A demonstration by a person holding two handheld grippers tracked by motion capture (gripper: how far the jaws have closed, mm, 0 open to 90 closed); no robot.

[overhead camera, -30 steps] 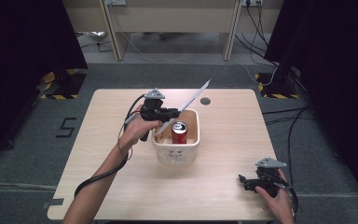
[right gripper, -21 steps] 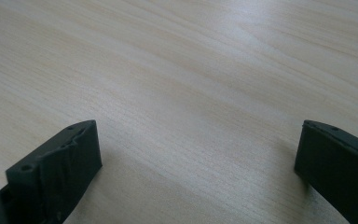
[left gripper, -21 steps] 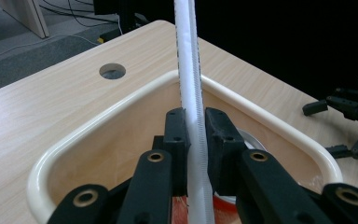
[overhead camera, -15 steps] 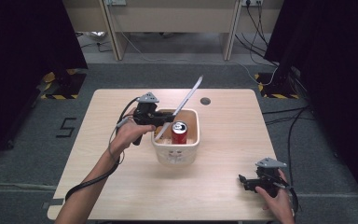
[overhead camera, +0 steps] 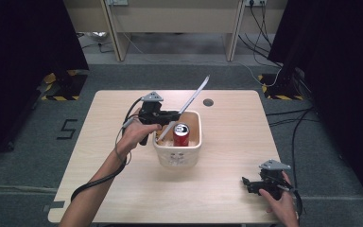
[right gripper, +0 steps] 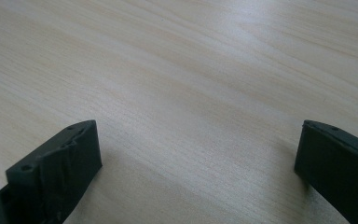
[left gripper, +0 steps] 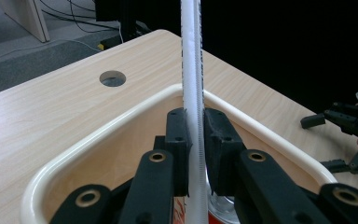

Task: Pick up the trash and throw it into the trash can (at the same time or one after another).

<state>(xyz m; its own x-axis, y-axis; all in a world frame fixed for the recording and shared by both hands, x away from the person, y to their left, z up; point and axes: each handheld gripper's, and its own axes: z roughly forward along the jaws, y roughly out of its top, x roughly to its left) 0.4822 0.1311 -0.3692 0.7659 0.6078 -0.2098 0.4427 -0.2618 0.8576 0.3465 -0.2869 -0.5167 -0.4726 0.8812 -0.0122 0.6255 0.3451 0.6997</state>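
A long, thin white plastic knife (overhead camera: 189, 101) with a finely serrated edge is pinched between the closed pads of the left gripper (overhead camera: 172, 115) above the cream plastic basket (overhead camera: 191, 156), near its rim. Its long axis slants: the lower end dips into the basket beside a red drink can (overhead camera: 181, 135), the tip pointing up and away toward the far right. The right gripper (overhead camera: 246, 182) rests on the light wooden table (overhead camera: 227, 189), jaws wide apart
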